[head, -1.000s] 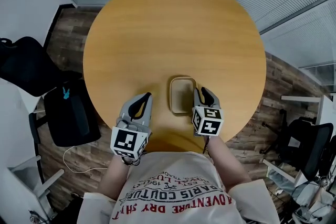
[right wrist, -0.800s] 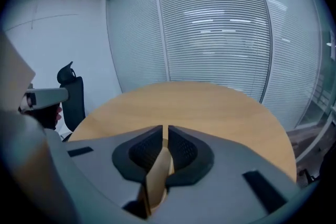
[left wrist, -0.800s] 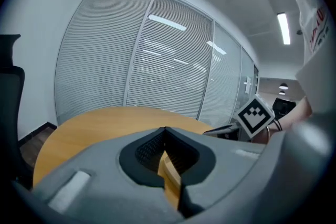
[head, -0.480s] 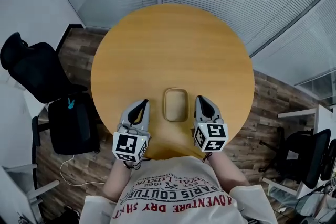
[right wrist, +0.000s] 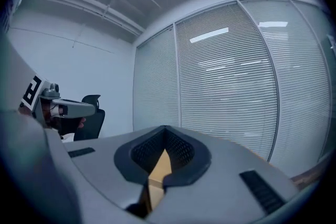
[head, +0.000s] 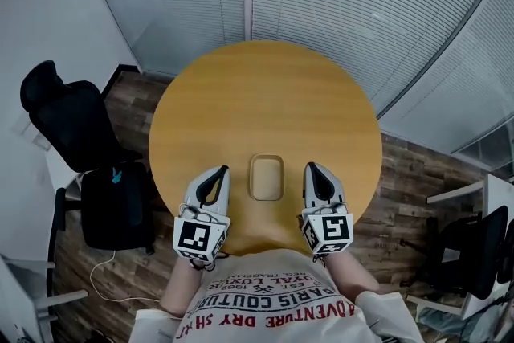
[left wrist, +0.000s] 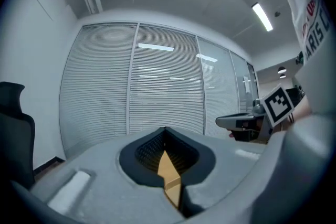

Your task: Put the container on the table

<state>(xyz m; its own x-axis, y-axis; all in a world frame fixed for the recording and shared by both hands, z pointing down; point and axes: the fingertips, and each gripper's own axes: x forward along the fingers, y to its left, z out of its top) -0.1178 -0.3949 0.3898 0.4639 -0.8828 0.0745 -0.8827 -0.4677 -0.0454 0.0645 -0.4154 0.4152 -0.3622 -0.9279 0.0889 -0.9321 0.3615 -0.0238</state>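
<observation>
Round wooden table (head: 265, 92) fills the head view; the container (head: 266, 177) sits on it near the person, between left gripper (head: 218, 174) and right gripper (head: 313, 171), touching neither, so the task looks done. Left gripper view: jaws pressed together, empty. Right gripper view: likewise closed on nothing; both views miss the container
</observation>
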